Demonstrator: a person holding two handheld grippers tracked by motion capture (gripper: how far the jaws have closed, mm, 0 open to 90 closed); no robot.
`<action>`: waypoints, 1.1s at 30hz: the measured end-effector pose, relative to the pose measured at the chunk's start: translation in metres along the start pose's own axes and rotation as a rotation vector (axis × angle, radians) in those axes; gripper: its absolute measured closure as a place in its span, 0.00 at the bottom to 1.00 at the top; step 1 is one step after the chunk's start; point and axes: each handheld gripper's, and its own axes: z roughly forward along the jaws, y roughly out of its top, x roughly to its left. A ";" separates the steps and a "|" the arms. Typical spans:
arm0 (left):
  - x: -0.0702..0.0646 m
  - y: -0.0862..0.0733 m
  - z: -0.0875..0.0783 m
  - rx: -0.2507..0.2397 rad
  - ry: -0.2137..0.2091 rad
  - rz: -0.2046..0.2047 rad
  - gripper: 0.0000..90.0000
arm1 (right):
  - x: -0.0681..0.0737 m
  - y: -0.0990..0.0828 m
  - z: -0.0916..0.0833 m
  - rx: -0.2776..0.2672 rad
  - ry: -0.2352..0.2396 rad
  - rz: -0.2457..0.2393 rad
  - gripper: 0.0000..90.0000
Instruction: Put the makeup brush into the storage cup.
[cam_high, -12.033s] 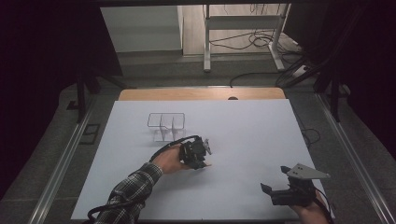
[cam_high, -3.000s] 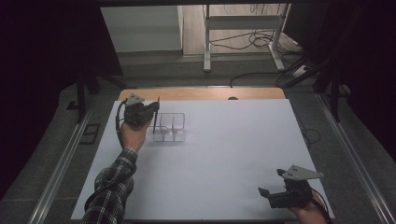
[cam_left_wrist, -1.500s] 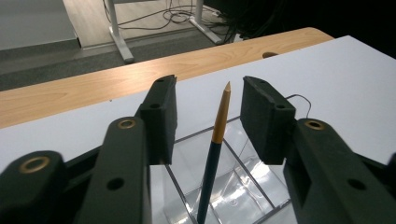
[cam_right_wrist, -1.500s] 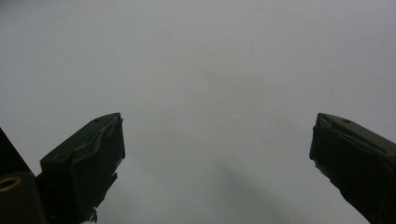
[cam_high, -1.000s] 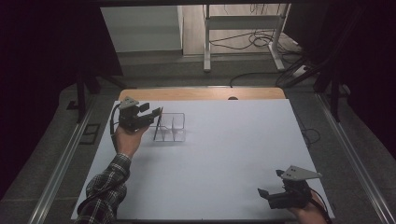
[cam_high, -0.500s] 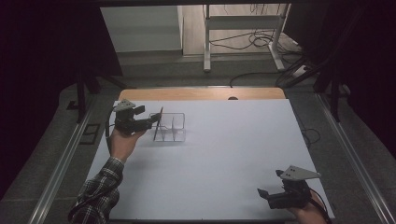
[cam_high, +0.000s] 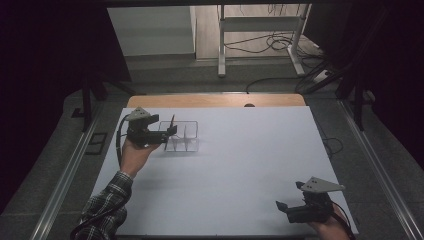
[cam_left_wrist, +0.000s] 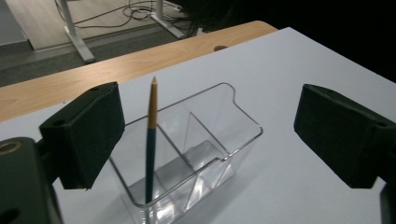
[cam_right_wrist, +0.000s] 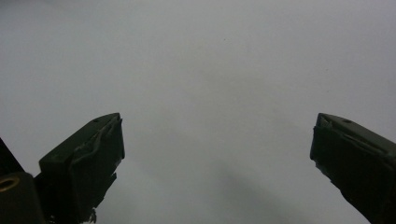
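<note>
While the broad white rectangular surface (cam_high: 250, 165) takes up most of the high view, a strip of pale wood (cam_high: 215, 100) runs along its far edge, and beyond that lie a grey floor with loose black cables (cam_high: 260, 45) and the white legs of a metal stand (cam_high: 257, 30). On the far left part of the white sheet stands a clear plastic rectangular organiser box (cam_high: 182, 136), split by clear walls into compartments. The left tool (cam_high: 167, 134) is held just beside the box's left end, its body gripped by a hand (cam_high: 134, 152) coming out of a plaid sleeve (cam_high: 102, 212). From the left gripper view its two black jaws stand wide apart with nothing between their pads; the box (cam_left_wrist: 187, 154) sits between and beyond them. A slim pencil with a dark teal barrel and a tan upper end (cam_left_wrist: 150, 140) stands nearly upright in the compartment nearest the left jaw, its foot on the box floor and its tip rising well above the rim. It is close to that jaw but apart from it. Well away, at the near right corner, the right tool (cam_high: 282, 209) hovers low over bare white sheet, its jaws likewise spread wide and holding nothing.
</note>
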 end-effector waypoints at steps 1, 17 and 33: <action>-0.001 0.000 0.000 0.003 -0.004 0.004 0.09 | 0.000 0.000 0.000 -0.002 -0.001 0.003 0.03; -0.020 -0.001 -0.007 0.024 -0.020 0.056 0.04 | -0.001 0.000 -0.001 -0.021 -0.006 0.028 0.03; -0.033 -0.014 -0.016 0.036 -0.017 0.100 0.04 | -0.001 0.000 -0.001 -0.016 -0.012 0.016 0.03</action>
